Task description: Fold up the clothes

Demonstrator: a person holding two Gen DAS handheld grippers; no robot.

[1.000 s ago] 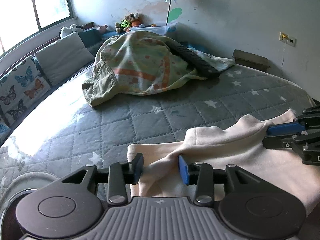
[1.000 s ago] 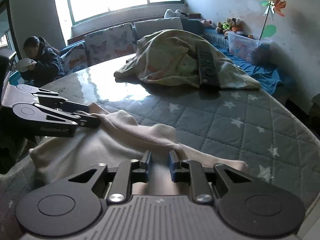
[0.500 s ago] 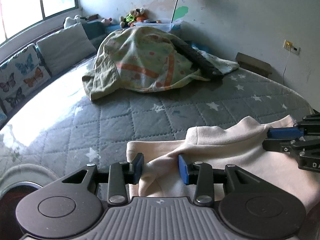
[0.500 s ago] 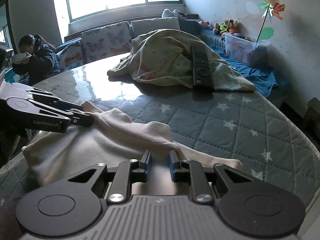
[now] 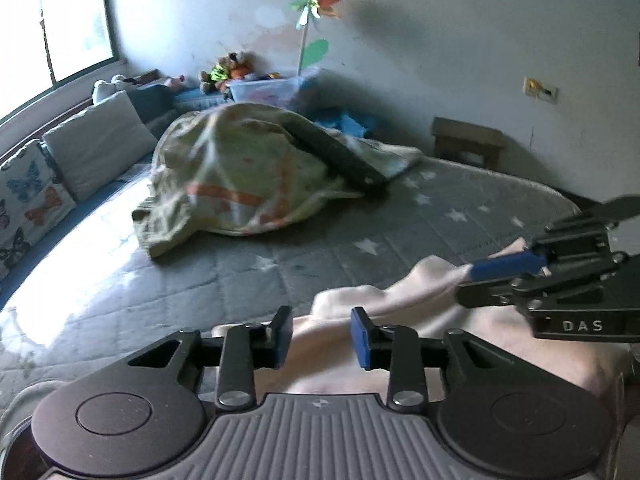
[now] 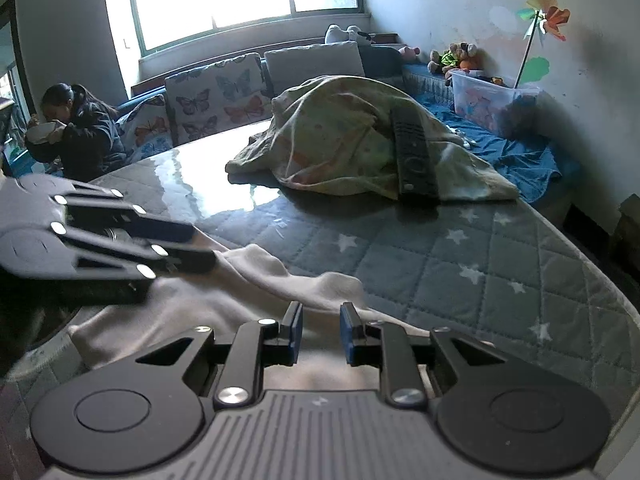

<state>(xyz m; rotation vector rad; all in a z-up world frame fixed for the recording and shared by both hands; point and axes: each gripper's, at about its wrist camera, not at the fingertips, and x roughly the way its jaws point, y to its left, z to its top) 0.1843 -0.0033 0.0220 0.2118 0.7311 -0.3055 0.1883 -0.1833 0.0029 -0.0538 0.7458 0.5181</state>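
A cream garment lies bunched at the near edge of the grey star-quilted bed. My left gripper has a thick fold of it between its blue pads, and its jaws are closing on that fold. In the right wrist view the left gripper comes in from the left, with the cream garment drawn up to its tips. My right gripper is shut narrow on another part of the cloth. Seen from the left wrist, the right gripper pinches the garment's far edge.
A patterned blanket heap with a black remote on top sits at the bed's far side. Cushions and a plastic toy box line the wall. A person sits at far left. A wooden stool stands beyond the bed.
The left gripper's jaws have narrowed on the fold, and the left hand has risen and shifted, bringing the right gripper closer in its view. The right hand has stayed put.
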